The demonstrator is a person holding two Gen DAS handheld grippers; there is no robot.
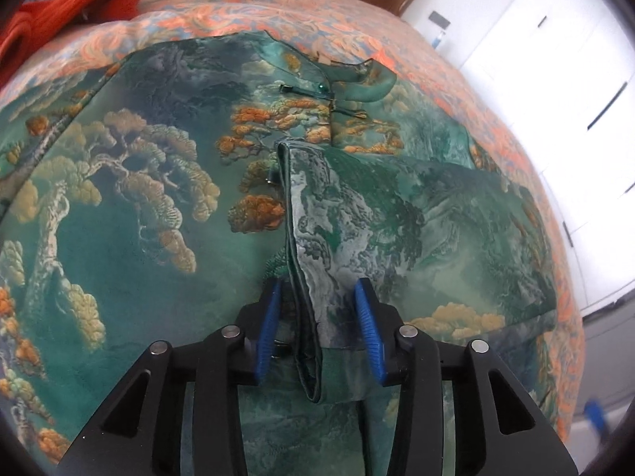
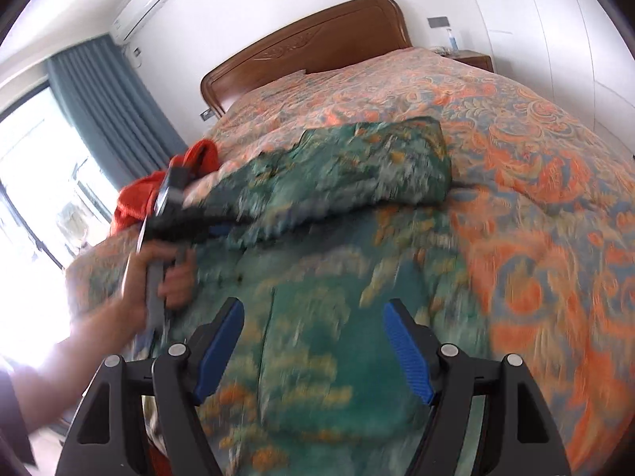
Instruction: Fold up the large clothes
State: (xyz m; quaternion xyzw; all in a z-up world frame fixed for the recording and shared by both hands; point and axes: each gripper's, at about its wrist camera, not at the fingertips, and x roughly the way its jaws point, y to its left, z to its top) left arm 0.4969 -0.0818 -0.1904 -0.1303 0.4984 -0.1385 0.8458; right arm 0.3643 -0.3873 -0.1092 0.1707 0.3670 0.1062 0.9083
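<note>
Left claw [image 1: 319, 329], jaws apart, straddles a folded sleeve [image 1: 313, 238] of the green robe [image 1: 139, 206] on the bed [image 2: 535, 182]. Right claw [image 2: 313, 351] spread (empty) above the robe.

Home bedroom: bed [image 2: 516, 127], wooden headboard [image 2: 309, 47]

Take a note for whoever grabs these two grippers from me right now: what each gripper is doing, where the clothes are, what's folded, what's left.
Left gripper: fingers apart, straddling a folded sleeve strip of the green landscape-print garment, not pinching it.
Right gripper: open, empty, above the garment's lower part.
The garment lies spread on the orange patterned bedspread, collar toward the headboard. One side panel is folded over the middle.
A red garment sits bunched at the bed's far edge.
Left: finish folding the green one; the red one is unfolded.
</note>
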